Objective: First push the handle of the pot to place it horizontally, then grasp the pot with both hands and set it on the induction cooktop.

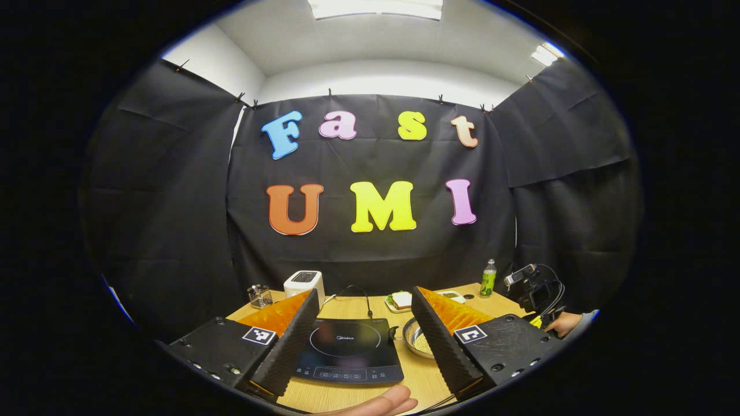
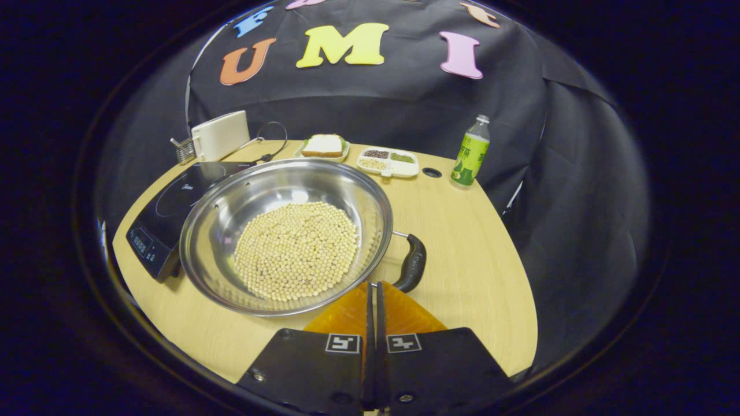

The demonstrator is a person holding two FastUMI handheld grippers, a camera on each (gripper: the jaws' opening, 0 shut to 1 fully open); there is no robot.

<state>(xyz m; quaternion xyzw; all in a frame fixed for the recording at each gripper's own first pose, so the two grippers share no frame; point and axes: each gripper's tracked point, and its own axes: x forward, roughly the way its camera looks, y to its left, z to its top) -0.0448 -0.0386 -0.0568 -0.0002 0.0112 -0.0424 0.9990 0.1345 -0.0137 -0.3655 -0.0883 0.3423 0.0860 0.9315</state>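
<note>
Right gripper low over the counter, jaws pressed together, tips just beside the pot's black handle. Left gripper held level, jaws spread wide, framing the induction cooktop. Steel pot sits on the counter against the cooktop's right edge, holding a heap of pale beans. Small divided tray behind carries sorted grains.

Beyond claw, far desk edge: white toaster w/ cord, sandwich plate, divided tray, green bottle.
</note>
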